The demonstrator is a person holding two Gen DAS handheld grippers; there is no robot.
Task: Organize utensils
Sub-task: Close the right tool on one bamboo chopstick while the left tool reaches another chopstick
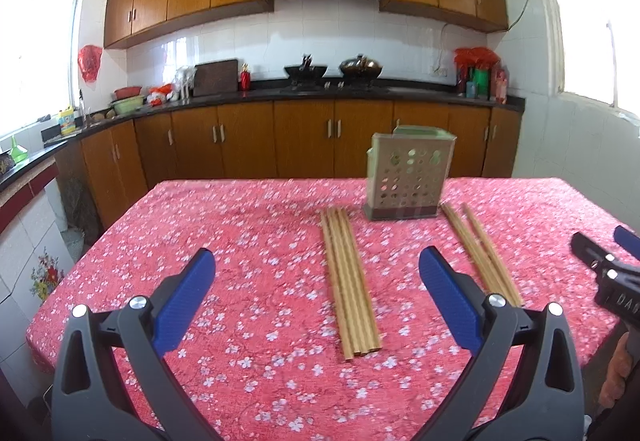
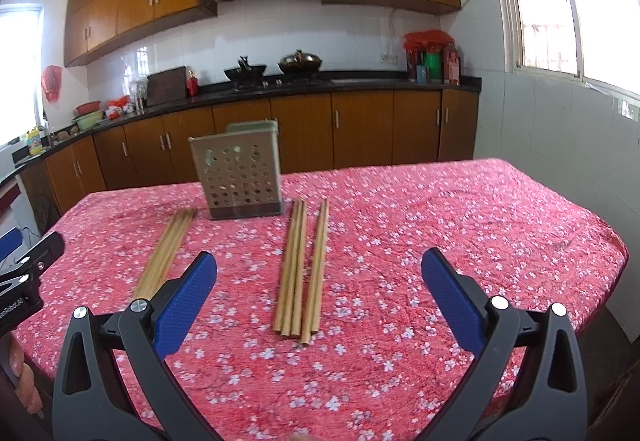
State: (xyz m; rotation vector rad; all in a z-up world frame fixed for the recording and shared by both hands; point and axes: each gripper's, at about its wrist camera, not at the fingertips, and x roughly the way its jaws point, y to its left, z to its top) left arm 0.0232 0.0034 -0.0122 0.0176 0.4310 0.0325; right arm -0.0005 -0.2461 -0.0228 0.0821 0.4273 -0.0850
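Pink floral tablecloth, kitchen cabinets behind, left tool and right tool both spread, empty

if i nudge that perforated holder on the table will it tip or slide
The holder stands tall on a narrow dark base, so a high push would probably tip it. It looks empty, likely light. The cloth may grip the base, favouring tipping over sliding.

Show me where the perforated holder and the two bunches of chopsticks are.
Perforated holder [image 1: 408, 177]: left wrist view, on its front wall with holes.
Left bunch of chopsticks [image 1: 350, 281]: left wrist view, mid-length of the sticks.
Right bunch of chopsticks [image 2: 296, 265]: right wrist view, mid-length of the sticks.
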